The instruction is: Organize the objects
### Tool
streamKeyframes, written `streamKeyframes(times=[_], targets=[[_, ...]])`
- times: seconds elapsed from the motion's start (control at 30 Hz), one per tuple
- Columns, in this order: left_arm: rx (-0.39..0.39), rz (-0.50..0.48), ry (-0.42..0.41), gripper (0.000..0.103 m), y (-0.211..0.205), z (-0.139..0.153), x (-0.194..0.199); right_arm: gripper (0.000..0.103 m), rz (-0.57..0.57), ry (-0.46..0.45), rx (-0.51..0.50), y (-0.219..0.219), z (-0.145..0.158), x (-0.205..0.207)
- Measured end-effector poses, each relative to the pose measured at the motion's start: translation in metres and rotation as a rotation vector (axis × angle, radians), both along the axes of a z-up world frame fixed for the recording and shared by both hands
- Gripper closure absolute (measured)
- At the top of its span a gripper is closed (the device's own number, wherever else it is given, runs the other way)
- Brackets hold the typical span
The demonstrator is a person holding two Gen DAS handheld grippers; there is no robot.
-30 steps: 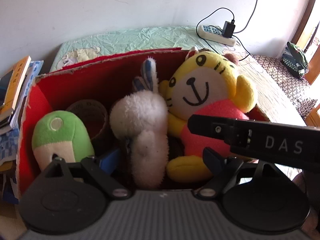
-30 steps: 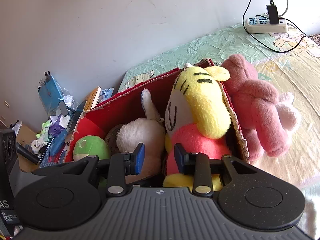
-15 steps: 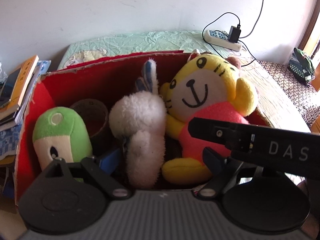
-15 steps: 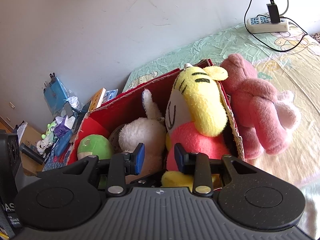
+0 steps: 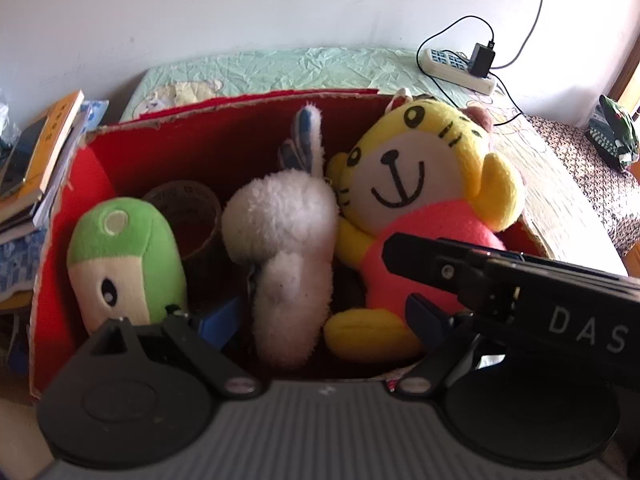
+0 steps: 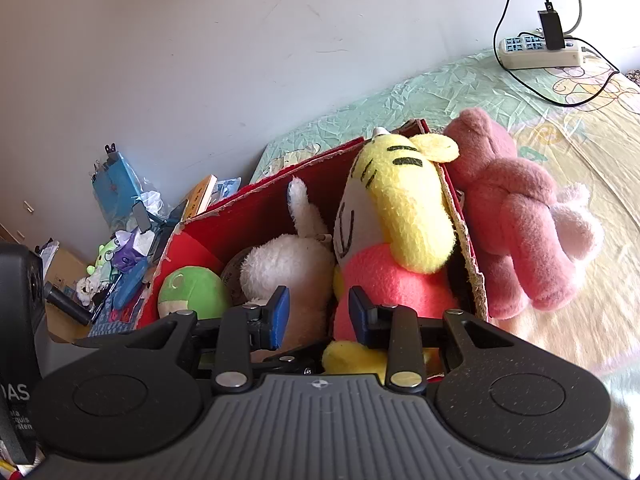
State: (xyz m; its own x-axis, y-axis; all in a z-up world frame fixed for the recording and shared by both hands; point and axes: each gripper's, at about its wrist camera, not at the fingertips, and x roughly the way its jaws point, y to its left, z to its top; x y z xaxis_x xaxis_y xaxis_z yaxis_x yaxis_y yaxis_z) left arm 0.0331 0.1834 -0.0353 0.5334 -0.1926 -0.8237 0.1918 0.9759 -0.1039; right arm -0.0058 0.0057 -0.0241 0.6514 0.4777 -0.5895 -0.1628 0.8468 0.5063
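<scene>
**Toys packed in the red box, one bear left outside**

The bed (image 6: pixel 400 96) fills the room's far side, its crumpled green and yellow sheet running up to the white wall. On it stands the red box (image 5: pixel 208 136), open at the top, its cardboard rim torn and rough.

Outside the box, pressed against its right wall, a pink bear (image 6: pixel 516 216) lies on the sheet, back turned, with something pale pink tucked behind it.

Inside, at the right end, sits the yellow tiger (image 5: pixel 416 184) in a pink shirt, upright and leaning on the right wall, head above the rim. Touching its left side is the white plush (image 5: pixel 288 248), one blue-lined ear sticking up. A tape roll (image 5: pixel 188 212) sits behind, between the white plush and the green plush (image 5: pixel 124 264), which stands at the left end.

The left gripper (image 5: pixel 320 320) hovers over the near edge of the box, fingers spread wide on either side of the white plush and not pressing it. The right gripper (image 6: pixel 316 312) hangs just beside it over the same edge, its blue pads a narrow gap apart with nothing pinched between them.

A power strip (image 6: pixel 536 50) with a black charger plugged in lies on the bed by the wall. Books (image 5: pixel 36 160) are stacked left of the box.
</scene>
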Motion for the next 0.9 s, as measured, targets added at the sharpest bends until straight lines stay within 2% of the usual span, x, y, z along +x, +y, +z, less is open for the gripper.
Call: streamKeyframes(times=[0.33, 0.5, 0.6, 0.9], targets=[[0.068, 0.02, -0.037, 0.016, -0.005, 0.005, -0.006, 0.069, 0.0, -0.002, -0.003, -0.001, 0.002, -0.001], [0.065, 0.038, -0.051, 0.016, 0.001, 0.015, -0.007, 0.062, -0.006, 0.008, 0.016, -0.006, 0.013, -0.005], [0.078, 0.051, -0.071, 0.016, 0.001, 0.022, -0.009, 0.061, -0.014, 0.003, 0.016, -0.009, 0.021, -0.01], [0.133, 0.062, -0.113, 0.016, -0.001, 0.035, -0.016, 0.059, -0.059, -0.026, -0.033, -0.013, 0.034, -0.024]])
